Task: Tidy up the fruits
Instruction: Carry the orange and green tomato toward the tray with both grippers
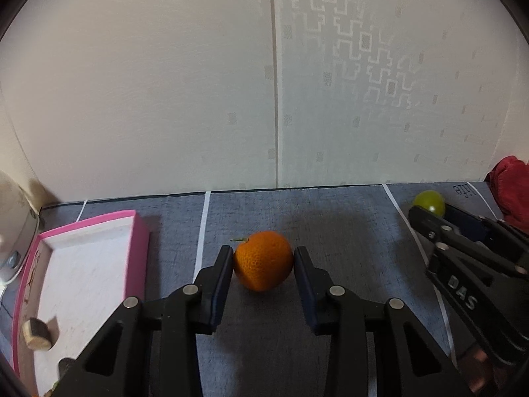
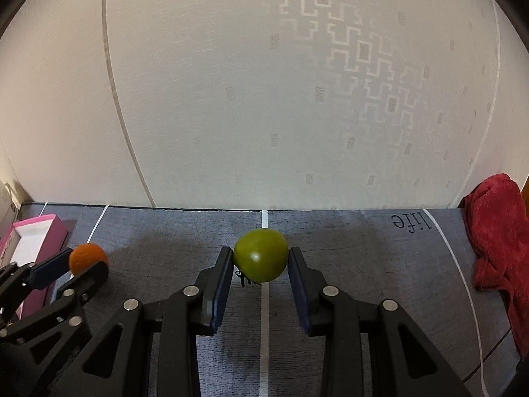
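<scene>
Two fruits are in your grippers at once: your left gripper (image 1: 263,258) is clenched on the orange (image 1: 263,260), your right gripper (image 2: 261,258) on the green fruit (image 2: 260,255), each pinched across its widest part so it cannot roll free. Both seem to hang just above the blue-grey table (image 1: 347,231), though the fisheye view makes that hard to judge. The pink tray (image 1: 82,264) lies to the left, likely the orange's destination.

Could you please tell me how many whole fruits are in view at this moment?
2. The orange sits between the left tongs, right of the pink tray. The green fruit sits between the right tongs. More may lie outside both views.
</scene>
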The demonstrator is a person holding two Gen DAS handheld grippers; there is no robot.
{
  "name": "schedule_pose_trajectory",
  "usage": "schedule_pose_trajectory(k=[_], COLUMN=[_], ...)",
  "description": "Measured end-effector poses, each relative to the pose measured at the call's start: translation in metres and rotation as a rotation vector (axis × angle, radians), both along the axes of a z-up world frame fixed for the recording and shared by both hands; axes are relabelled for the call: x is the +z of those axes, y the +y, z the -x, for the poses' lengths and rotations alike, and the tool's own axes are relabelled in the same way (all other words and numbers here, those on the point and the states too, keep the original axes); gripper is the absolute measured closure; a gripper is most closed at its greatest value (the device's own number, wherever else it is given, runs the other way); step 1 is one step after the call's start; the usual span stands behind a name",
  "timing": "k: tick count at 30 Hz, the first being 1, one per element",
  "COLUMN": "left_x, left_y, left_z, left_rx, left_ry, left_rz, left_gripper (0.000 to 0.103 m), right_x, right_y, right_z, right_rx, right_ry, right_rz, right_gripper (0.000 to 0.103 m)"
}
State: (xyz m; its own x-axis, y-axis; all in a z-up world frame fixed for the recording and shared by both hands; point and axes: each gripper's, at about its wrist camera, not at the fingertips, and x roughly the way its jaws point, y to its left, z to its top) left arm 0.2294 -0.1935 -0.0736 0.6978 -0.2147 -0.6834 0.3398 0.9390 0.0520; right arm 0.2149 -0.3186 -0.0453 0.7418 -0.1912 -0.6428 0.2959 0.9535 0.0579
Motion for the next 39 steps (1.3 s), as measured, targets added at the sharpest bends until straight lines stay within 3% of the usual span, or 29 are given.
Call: schedule_pose_trajectory(k=[5, 12, 25, 39], left_x=[0.014, 0.032, 0.057, 0.073], left_y=[0.009, 0.031, 0.079, 0.131], left_z=[0.021, 0.030, 0.061, 0.094], left_rx=[0.001, 0.011, 0.036, 0.078], left_ry=[-0.011, -0.002, -0.023, -0.045], left_rz=[0.018, 0.045, 0.116, 0.140], left_gripper=[0.065, 0.065, 0.065, 0.065], right_x=[0.001, 0.012, 0.013, 0.039], right_y=[0.003, 0.026, 0.050, 0.116], right_z=[0.003, 0.022, 0.060, 0.089], right_rx=[-0.011, 0.029, 0.058, 0.160], right_ry=[-0.014, -0.109, -0.097, -0.131], right_rz=[0.009, 0.066, -0.096, -0.152], right_gripper=[0.069, 0.069, 0.069, 0.069])
